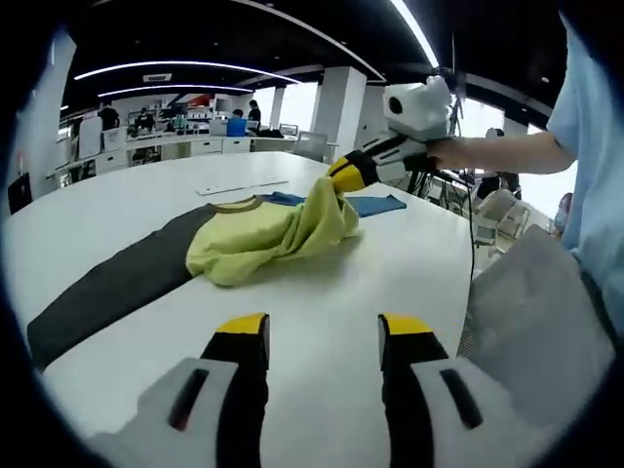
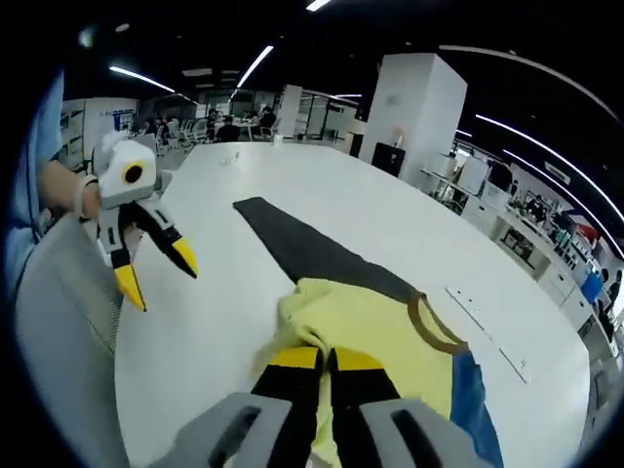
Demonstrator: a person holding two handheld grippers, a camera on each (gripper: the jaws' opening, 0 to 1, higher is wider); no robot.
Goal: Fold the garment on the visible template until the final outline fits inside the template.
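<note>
A yellow T-shirt point(image 1: 268, 239) lies bunched on a white table point(image 1: 331, 292), partly over a dark template point(image 1: 107, 288). The right gripper point(image 2: 326, 357) pinches its edge, apparently lifting it. The left gripper point(image 1: 324, 331) hovers wide apart, holding nothing.

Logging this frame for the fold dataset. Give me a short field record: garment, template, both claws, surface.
garment: yellow shirt with brown collar and a blue part, bunched, partly lifted off the table
template: dark strip lying flat, shirt partly on top of it
right claw: shut on the yellow shirt, pulling a fold up
left claw: open, holding nothing, short of the shirt
surface: white table
fold state: not done, shirt crumpled and spilling past the strip
</note>
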